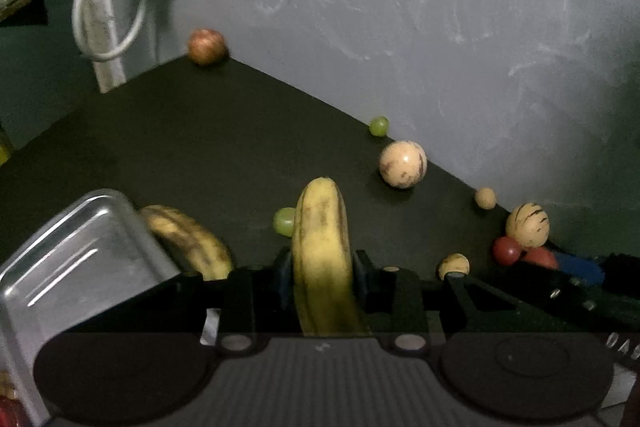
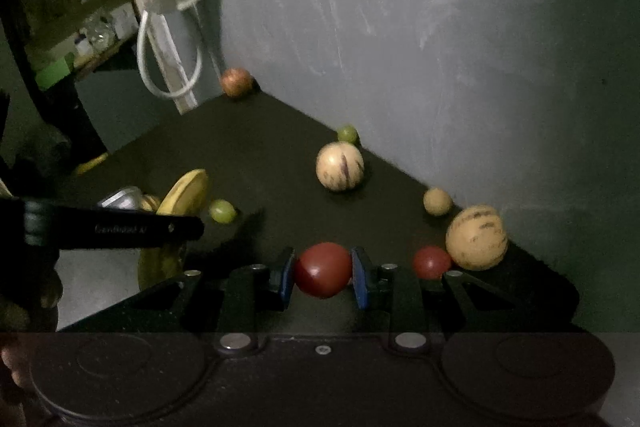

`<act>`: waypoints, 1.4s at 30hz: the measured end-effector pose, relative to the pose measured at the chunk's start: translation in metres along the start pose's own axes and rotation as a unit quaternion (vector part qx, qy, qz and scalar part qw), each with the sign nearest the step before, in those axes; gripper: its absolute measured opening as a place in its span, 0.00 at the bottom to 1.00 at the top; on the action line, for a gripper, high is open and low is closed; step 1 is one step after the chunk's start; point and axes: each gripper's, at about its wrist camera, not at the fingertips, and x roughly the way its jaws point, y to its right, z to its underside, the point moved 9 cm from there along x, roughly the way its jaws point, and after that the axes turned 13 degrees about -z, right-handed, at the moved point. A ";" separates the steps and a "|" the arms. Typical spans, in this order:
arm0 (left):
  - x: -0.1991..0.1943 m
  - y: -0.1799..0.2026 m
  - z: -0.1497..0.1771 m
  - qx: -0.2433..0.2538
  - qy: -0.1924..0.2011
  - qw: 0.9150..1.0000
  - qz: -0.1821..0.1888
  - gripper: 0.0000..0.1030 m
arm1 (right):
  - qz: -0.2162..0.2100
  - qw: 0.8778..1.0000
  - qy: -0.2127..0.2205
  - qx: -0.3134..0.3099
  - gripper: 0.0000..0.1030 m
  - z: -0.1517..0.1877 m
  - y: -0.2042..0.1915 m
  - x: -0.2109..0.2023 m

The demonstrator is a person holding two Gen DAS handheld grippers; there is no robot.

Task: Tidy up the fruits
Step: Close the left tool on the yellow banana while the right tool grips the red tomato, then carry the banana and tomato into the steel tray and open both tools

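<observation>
A: How did the two grippers stand?

B: Both pointed downward over the dark table [image 1: 200, 147]; the left gripper [image 1: 322, 277] had its blue pads clamped on a yellow banana [image 1: 322, 255], which rose between them with its tip away from the camera; the right gripper [image 2: 323, 273] was closed on a red tomato [image 2: 323, 269], one pad pressed to each side of it.

A: And how did the fruit look?

B: The held banana was yellow with brown flecks and a dark seam; the tomato was smooth, round and glossy, with a small highlight; just left of the left gripper a second banana [image 1: 188, 239], more heavily spotted, lay against a metal tray [image 1: 80, 247]; a green grape [image 1: 285, 221] sat just behind the held banana; another red tomato [image 2: 431, 262] rested beside a striped pale melon [image 2: 476, 237]; farther off, along the grey wall [image 1: 400, 7], came a small tan fruit [image 2: 437, 201], a larger striped melon [image 2: 340, 166], another green grape [image 2: 347, 133], and in the far corner a reddish-brown apple [image 2: 237, 82].

A: What was hard to make out?

B: The banana's lower end was hidden behind the gripper body; the tray was cut off at the frame's edge; the left gripper's arm crossed the right wrist view and covered part of the bananas; the shelf at the far left was too dim and blurred to read; a white cable [image 1: 108, 7] hung in a loop beside it.
</observation>
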 end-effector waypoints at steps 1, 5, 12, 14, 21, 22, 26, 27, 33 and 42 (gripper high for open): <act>-0.007 -0.005 0.001 -0.005 0.005 1.000 -0.003 0.33 | -0.004 1.000 0.004 -0.004 0.30 -0.004 -0.006 -0.006; -0.032 -0.026 0.002 -0.022 0.022 0.999 -0.015 0.33 | -0.016 0.999 0.021 -0.026 0.30 -0.017 -0.034 -0.024; -0.076 -0.065 0.006 -0.050 0.054 0.996 -0.042 0.33 | -0.047 0.996 0.039 -0.071 0.30 -0.037 -0.088 -0.045; -0.086 -0.076 0.007 -0.059 0.062 0.995 -0.050 0.33 | -0.056 0.994 0.041 -0.084 0.30 -0.041 -0.103 -0.048; -0.114 -0.116 0.011 -0.088 0.079 0.990 -0.081 0.33 | -0.090 0.988 0.049 -0.119 0.31 -0.054 -0.149 -0.052; -0.117 -0.122 0.012 -0.093 0.080 0.989 -0.085 0.33 | -0.095 0.986 0.049 -0.124 0.31 -0.054 -0.156 -0.052; -0.125 -0.141 0.013 -0.109 0.086 0.985 -0.099 0.33 | -0.113 0.982 0.046 -0.145 0.31 -0.058 -0.180 -0.045; -0.126 -0.146 0.014 -0.114 0.086 0.984 -0.103 0.33 | -0.116 0.981 0.045 -0.149 0.31 -0.059 -0.184 -0.043; -0.127 -0.171 0.018 -0.137 0.083 0.980 -0.122 0.33 | -0.134 0.976 0.035 -0.167 0.31 -0.066 -0.203 -0.026; -0.120 -0.198 0.030 -0.160 0.070 0.974 -0.144 0.33 | -0.151 0.971 0.020 -0.183 0.31 -0.071 -0.221 0.001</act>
